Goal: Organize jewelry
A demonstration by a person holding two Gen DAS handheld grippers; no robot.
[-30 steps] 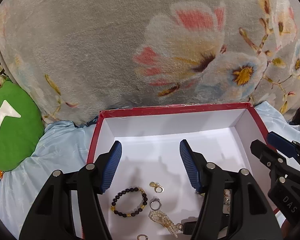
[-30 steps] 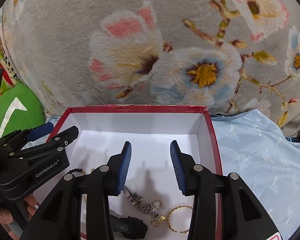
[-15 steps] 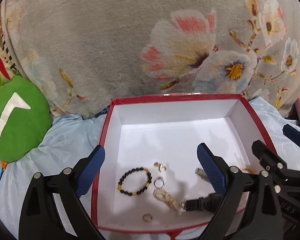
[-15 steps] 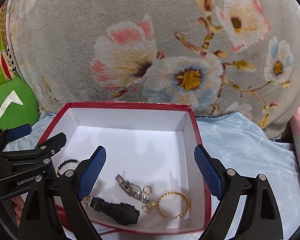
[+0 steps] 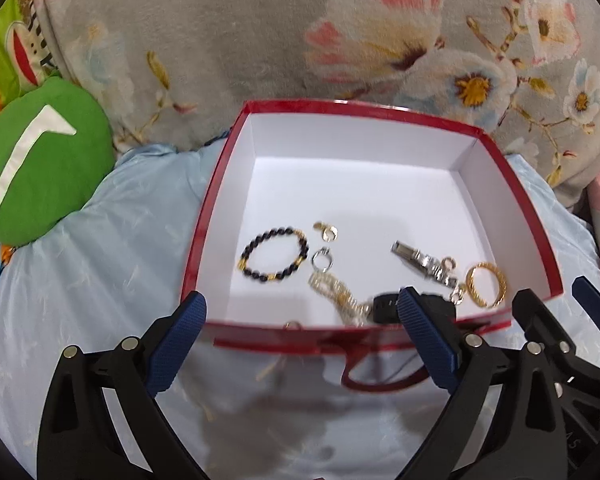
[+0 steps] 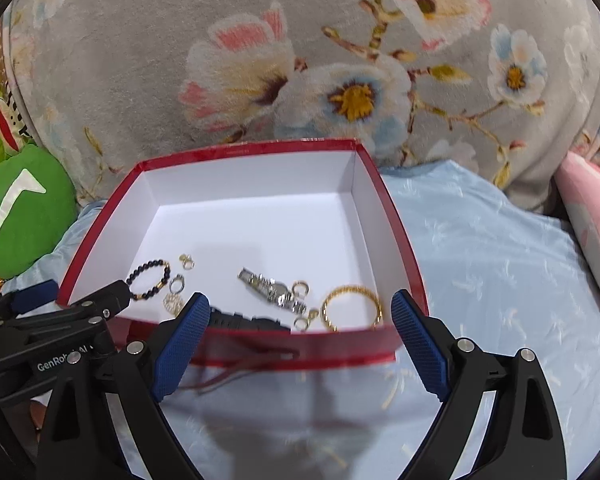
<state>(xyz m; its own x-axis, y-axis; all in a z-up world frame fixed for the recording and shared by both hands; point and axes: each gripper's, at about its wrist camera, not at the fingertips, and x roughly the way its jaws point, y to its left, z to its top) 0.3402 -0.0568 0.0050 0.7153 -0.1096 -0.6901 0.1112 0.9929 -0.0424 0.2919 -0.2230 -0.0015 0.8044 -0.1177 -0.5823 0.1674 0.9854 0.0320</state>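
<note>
A red box with white inside point(image 5: 204, 232) point(image 6: 400, 248) sits on light blue cloth. In it lie a black bead bracelet point(image 5: 274, 254) point(image 6: 150, 274), a silver ring point(image 5: 322, 260) point(image 6: 177, 283), small gold earrings point(image 5: 327, 232), a pearl-gold chain point(image 5: 336, 294), a silver watch band point(image 5: 422, 264) point(image 6: 270, 290), a gold bangle point(image 5: 486, 284) point(image 6: 352, 306) and a black item point(image 6: 244, 320). My left gripper point(image 5: 300, 344) is open and empty, in front of the box's near wall. My right gripper point(image 6: 298, 344) is open and empty, also in front of the box.
A grey floral blanket point(image 5: 300, 32) point(image 6: 300, 60) rises behind the box. A green cushion point(image 5: 36, 168) point(image 6: 16, 216) lies at the left. A pink pillow point(image 6: 592, 216) lies at the right. A dark red cord point(image 5: 380, 376) point(image 6: 236, 368) lies on the cloth before the box.
Both grippers have opened wide and pulled back out of the box toward me. The whole box and its near wall now show in both views.
</note>
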